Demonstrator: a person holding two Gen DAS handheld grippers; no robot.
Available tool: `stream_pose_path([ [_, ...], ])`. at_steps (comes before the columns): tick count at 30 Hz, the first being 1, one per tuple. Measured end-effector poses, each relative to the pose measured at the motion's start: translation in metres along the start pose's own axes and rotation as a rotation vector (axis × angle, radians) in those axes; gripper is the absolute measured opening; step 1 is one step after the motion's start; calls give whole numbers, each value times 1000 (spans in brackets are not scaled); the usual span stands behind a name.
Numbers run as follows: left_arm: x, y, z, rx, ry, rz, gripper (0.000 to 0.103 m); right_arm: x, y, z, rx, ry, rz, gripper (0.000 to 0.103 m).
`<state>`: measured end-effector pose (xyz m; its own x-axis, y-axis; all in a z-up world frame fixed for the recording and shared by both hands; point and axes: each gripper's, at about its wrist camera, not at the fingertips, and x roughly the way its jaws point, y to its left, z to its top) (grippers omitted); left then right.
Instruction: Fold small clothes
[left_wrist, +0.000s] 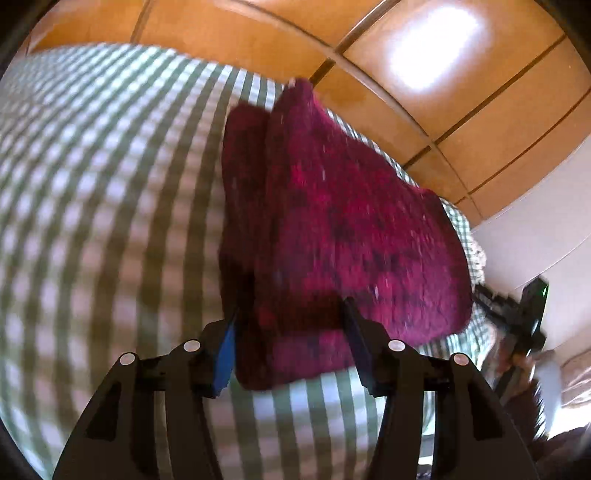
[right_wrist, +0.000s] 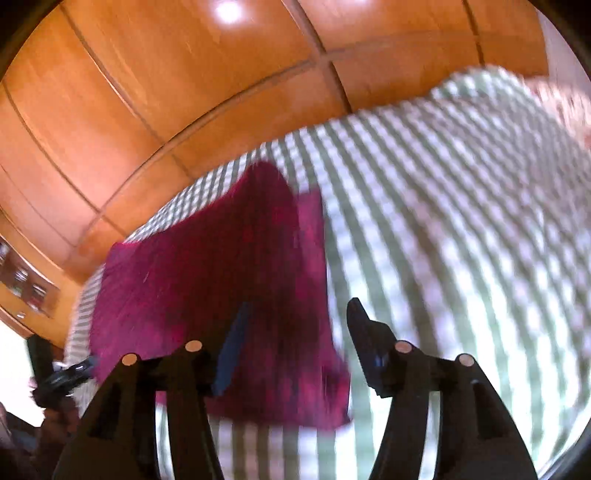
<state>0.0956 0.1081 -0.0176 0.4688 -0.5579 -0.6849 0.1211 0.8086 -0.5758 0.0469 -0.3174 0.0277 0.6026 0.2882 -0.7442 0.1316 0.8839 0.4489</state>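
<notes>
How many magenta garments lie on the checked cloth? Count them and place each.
1. The magenta garment lies folded on the green-checked cloth, near its edge by the wooden panels, just ahead of both grippers. More could be outside the frame.

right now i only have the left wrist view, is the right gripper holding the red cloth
Observer: No. The right gripper has open jaws, and nothing is pinched.
Operator: where's the cloth edge on that side
Observer: The edge of the red cloth runs between its fingers. One finger is over the cloth, the other over the checked cover.
Operator: anything off past the cloth
Observer: A wall shelf at the far left, with small items too blurred to name.
</notes>
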Motion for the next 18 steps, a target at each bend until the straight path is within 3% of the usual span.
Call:
stream_pose_path([
  [2,5,1,-7,-13,3,-9,50,6,-1,-14,3,26,-2,57],
  [3,6,0,-8,-16,3,-10,40,10,-1,-20,2,36,-7,55],
  [4,8,1,-8,-18,5,-9,28,16,0,-24,-5,41,-12,45],
  [5,9,1,-7,-19,7,-8,23,20,2,-25,-11,44,-22,37],
  [6,8,0,-6,-15,8,-3,14,21,3,-26,-15,43,-32,20],
  [7,6,-3,-5,-8,9,-1,12,17,6,-25,-16,39,-25,14],
  [13,-19,-16,-14,36,2,-21,11,-22,14,-32,-44,33,36,11],
  [18,-35,-17,-48,35,54,-37,11,-40,10,-63,-47,95,8,11],
])
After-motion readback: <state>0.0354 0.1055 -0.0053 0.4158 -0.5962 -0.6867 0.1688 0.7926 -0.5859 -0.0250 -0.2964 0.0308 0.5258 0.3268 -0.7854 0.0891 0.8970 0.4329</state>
